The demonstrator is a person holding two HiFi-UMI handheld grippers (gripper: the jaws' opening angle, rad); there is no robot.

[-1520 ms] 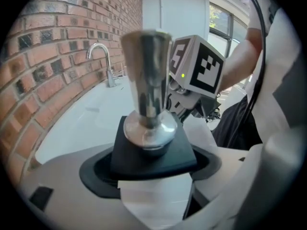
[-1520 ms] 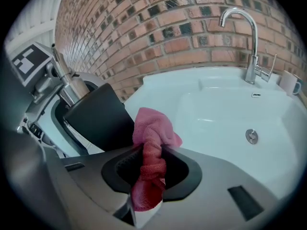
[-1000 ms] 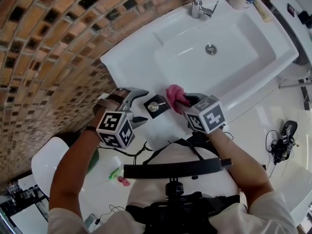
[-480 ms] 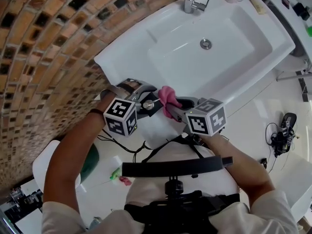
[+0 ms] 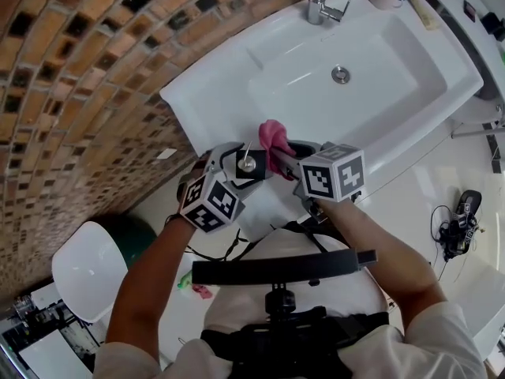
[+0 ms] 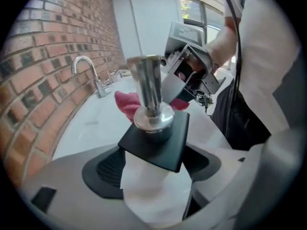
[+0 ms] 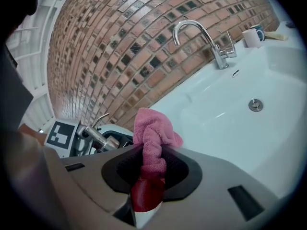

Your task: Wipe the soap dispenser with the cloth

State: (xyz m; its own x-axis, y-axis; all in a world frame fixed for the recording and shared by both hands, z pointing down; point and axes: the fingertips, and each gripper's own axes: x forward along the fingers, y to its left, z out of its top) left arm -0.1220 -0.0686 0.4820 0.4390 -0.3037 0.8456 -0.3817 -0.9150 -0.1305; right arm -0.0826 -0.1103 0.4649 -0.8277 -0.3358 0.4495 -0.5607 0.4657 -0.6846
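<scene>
Left side: left gripper (image 5: 233, 166) angled down over the near-left corner of the sink (image 5: 394, 85) rim. Its fingers (image 6: 103, 169) stand spread wide on either side of the white body of the soap dispenser (image 6: 154, 140) and have just been closing. The body fills most of the gap, but no firm clamp shows yet.

Centre: dispenser upright on the rim corner, close to the front edge, black collar and tall chrome pump (image 6: 147, 87) above the fingers.

Right side: right gripper (image 5: 289, 156) has its fingers pressed on a bunched pink cloth (image 5: 274, 139). The loose end stands just beside the pump, perhaps touching it.

Risks, as judged:
- If 1 finger meets the body before the other, the dispenser may skid or tip toward the rim edge and drop to the floor.
- Wiping before the left hold is firm would push a top-heavy bottle over.
- Pressure down on the pump could squirt soap.
- Cloth held by a narrow pinch, so a hard rub may drag it out.
- The 2 grippers are very near each other and could knock together.
</scene>
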